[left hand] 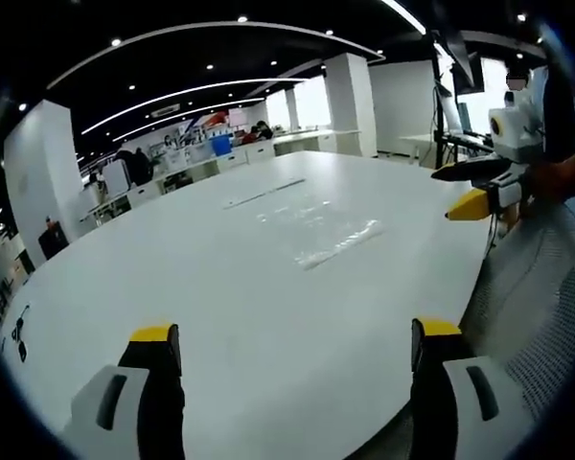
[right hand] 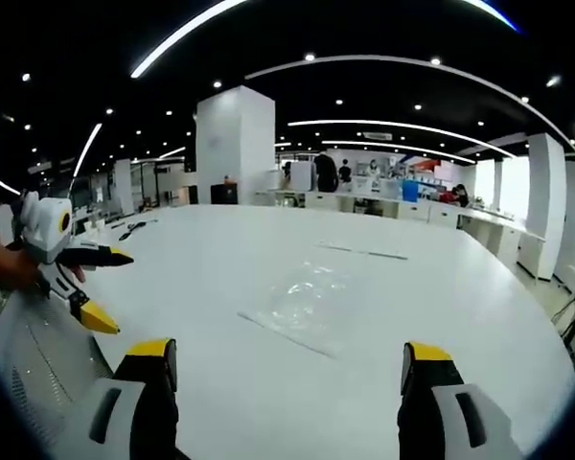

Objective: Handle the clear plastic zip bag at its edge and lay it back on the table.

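A clear plastic zip bag (left hand: 316, 230) lies flat on the white table (left hand: 201, 278), ahead of my left gripper (left hand: 292, 340), whose jaws stand wide open with nothing between them. In the right gripper view the same bag (right hand: 307, 302) lies flat a little beyond my right gripper (right hand: 283, 359), also open and empty. My right gripper (left hand: 479, 187) enters the left gripper view from the right, held by a hand above the table's edge with its jaws apart. At the left of the right gripper view, my left gripper (right hand: 91, 287) hangs open too.
A grey mesh chair back (left hand: 546, 307) stands at the table's near edge; the same chair (right hand: 38, 364) shows at lower left in the right gripper view. Desks, white pillars (right hand: 235, 144) and distant people fill the office behind. A thin strip (right hand: 364, 252) lies farther along the table.
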Available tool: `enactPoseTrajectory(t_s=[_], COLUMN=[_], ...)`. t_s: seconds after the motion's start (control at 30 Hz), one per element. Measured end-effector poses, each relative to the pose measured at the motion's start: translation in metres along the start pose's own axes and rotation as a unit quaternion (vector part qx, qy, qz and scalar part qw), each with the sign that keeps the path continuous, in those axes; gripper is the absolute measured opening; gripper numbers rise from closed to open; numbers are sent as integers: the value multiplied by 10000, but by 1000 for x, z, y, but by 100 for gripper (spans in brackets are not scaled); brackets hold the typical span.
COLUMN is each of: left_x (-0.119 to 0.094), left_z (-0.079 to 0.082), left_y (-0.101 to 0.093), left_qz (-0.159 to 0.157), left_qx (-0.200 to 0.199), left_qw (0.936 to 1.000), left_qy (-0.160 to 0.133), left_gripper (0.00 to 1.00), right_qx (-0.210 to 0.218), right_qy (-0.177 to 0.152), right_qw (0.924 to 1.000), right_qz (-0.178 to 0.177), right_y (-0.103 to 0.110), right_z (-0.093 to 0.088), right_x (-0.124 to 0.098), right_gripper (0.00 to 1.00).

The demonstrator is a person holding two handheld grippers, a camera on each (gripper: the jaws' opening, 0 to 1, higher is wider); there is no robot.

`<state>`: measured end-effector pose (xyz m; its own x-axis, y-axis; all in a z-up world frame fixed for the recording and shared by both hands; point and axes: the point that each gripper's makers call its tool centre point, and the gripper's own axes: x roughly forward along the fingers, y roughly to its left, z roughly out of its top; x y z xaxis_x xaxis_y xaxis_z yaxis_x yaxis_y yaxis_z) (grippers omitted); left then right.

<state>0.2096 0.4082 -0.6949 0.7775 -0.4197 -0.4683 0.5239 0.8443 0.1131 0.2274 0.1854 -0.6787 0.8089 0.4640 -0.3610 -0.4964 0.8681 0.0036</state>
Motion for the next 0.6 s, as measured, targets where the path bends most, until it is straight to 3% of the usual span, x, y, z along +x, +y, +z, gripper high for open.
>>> enactPoseTrajectory(t_s=[0.6], left_x=[-1], left_z=[2], left_y=[-1], left_qz=[-35], left_qx=[-77], left_qw=[10000], left_qy=[-25], left_gripper=[99], right_qx=[-88], right_qy=[141], right_qw=[9999], right_qz=[-4], right_y=[1], right_z=[-5], right_x=[1], right_gripper=[98])
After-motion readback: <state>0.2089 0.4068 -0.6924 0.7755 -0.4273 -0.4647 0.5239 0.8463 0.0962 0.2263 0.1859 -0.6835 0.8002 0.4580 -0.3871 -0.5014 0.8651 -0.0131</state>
